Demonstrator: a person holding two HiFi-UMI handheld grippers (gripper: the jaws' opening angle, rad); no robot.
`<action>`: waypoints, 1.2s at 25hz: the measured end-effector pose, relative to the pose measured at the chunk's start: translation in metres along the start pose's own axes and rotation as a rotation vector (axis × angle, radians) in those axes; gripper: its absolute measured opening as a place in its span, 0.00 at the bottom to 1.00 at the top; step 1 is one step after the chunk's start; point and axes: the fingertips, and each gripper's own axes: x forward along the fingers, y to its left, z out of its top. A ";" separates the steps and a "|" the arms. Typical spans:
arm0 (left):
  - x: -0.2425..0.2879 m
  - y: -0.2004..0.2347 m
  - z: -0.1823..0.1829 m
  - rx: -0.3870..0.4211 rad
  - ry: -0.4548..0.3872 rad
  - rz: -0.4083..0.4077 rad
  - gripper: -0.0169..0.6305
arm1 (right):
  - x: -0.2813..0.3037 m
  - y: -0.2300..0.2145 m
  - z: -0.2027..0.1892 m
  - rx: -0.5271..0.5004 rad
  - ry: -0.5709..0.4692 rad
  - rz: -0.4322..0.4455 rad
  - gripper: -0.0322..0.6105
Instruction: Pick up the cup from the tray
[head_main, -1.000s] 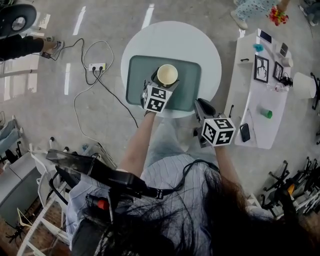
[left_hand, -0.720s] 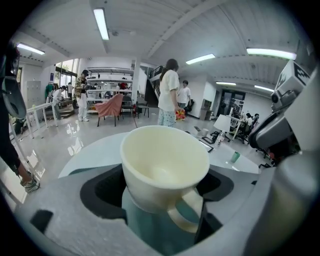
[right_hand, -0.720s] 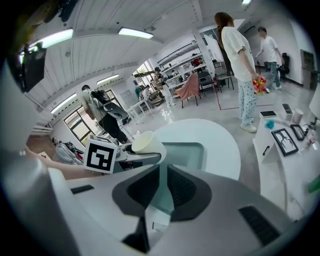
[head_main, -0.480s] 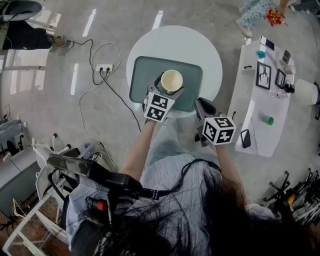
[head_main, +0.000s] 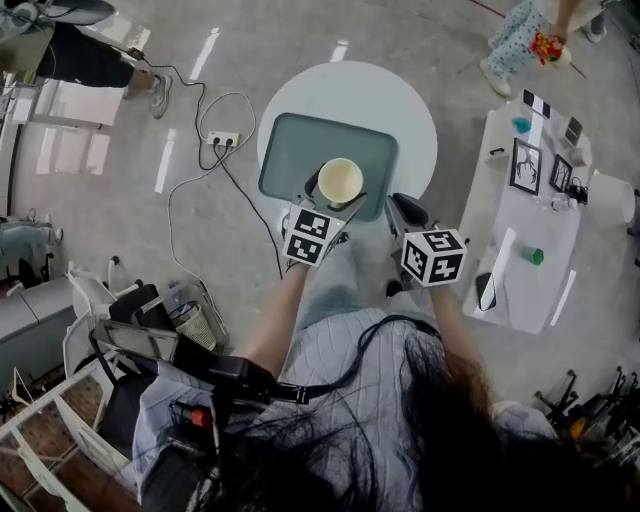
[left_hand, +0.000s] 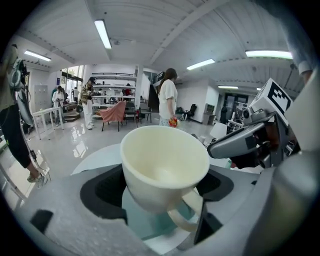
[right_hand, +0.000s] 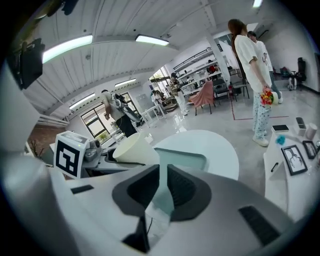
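Cup (head_main: 340, 182), cream and empty, is clamped between the jaws of the left gripper (head_main: 322, 205), which press on its sides. It is tilted, with its handle hanging toward the gripper body, above the near edge of the teal tray (head_main: 290, 150) on the round white table (head_main: 400, 100). The right gripper (right_hand: 161, 182) hovers just beside it off the table's near rim, jaws drawn together to a slit and holding nothing.

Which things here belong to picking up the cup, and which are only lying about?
Job: cup, tray, left gripper holding the cup.
Lying about: power strip, picture frame, phone, side table.
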 end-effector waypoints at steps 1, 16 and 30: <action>-0.004 -0.006 0.000 -0.008 -0.005 0.012 0.70 | -0.004 0.000 0.000 -0.006 -0.004 0.010 0.15; -0.061 -0.108 -0.024 -0.125 -0.091 0.148 0.70 | -0.095 0.003 -0.051 -0.087 -0.034 0.121 0.15; -0.133 -0.201 -0.052 -0.165 -0.153 0.274 0.70 | -0.178 0.025 -0.105 -0.154 -0.045 0.226 0.15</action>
